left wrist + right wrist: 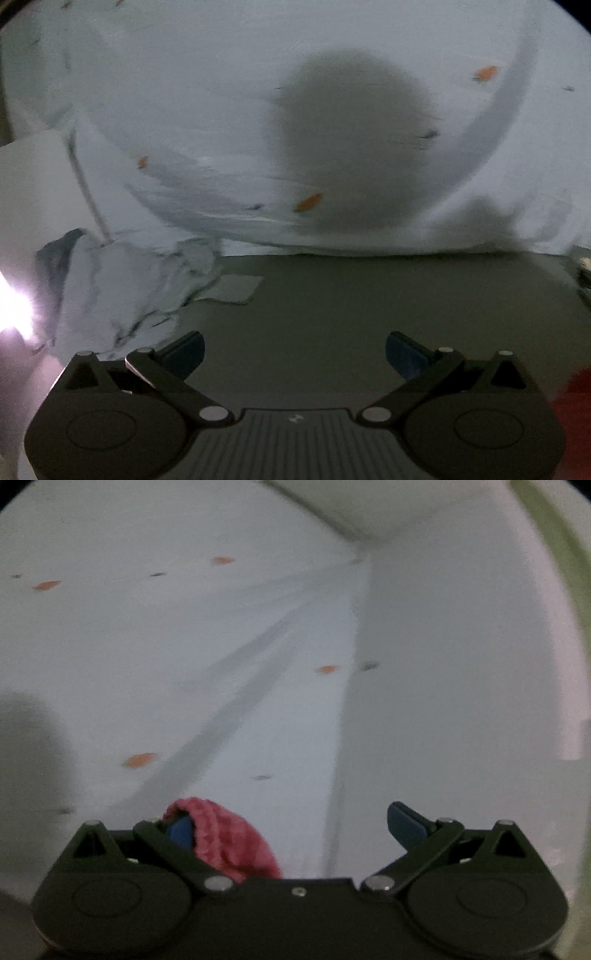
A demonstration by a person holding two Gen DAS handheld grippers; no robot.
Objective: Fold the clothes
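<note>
Though both tongs (294,354) (295,829) gape empty, white garment (258,110) just ahead, pink cloth (225,838) over right's finger.

The left wrist view is taken from just behind the left hand-held gripper (294,354), whose fingers frame the lower edge, and is aimed forward and down over the dark worktop (332,302) toward a white spotted cloth (229,110) filling the field from 9 to 3 o'clock. The right wrist view is taken from behind the right hand-held gripper (291,827), very near the same white spotted cloth (184,646). The orange-flecked cloth is shared by both views.
</note>
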